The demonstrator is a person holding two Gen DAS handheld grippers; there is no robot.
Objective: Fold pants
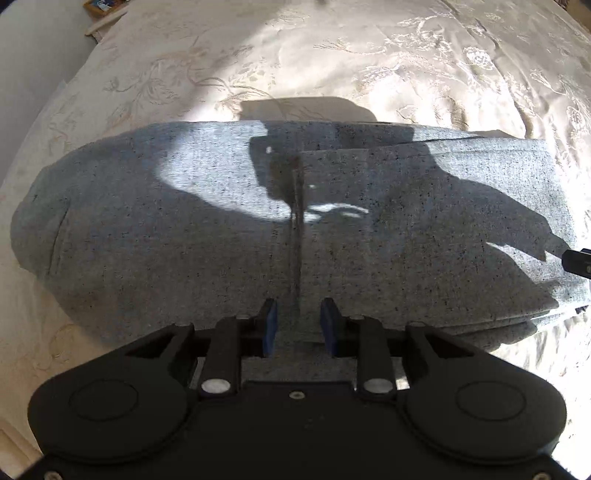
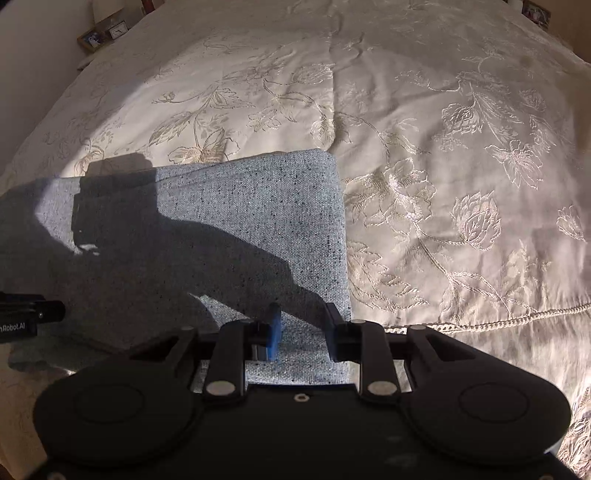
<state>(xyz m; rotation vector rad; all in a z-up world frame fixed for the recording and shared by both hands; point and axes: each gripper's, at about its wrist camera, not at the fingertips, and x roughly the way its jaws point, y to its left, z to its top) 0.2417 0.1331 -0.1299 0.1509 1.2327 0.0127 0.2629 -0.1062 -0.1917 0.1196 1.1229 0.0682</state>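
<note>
The pants [image 1: 229, 229], grey speckled knit, lie flat across the near part of the bed as a broad, compact band. A layered edge shows along the far right of the band in the left wrist view, and the right wrist view shows a clean, straight right-hand edge [image 2: 341, 236] with a squared corner. Judgement: at least one fold is already made; whether a further fold or only smoothing is left cannot be settled from these views.

The left gripper [image 1: 298, 325] sits low over the near edge of the fabric, jaws parted with cloth visible between the blue pads [image 1: 270, 325]; nothing is clamped. The right gripper [image 2: 301, 330] sits at the near right corner, jaws likewise parted and holding nothing.

The bedspread [image 2: 461, 166] is cream with embroidered floral work and a corded border at the near right; it lies mildly creased. Strong sunlight throws hard shadows of the tools across the pants. Framed pictures [image 2: 103, 33] stand beyond the far left of the bed.
</note>
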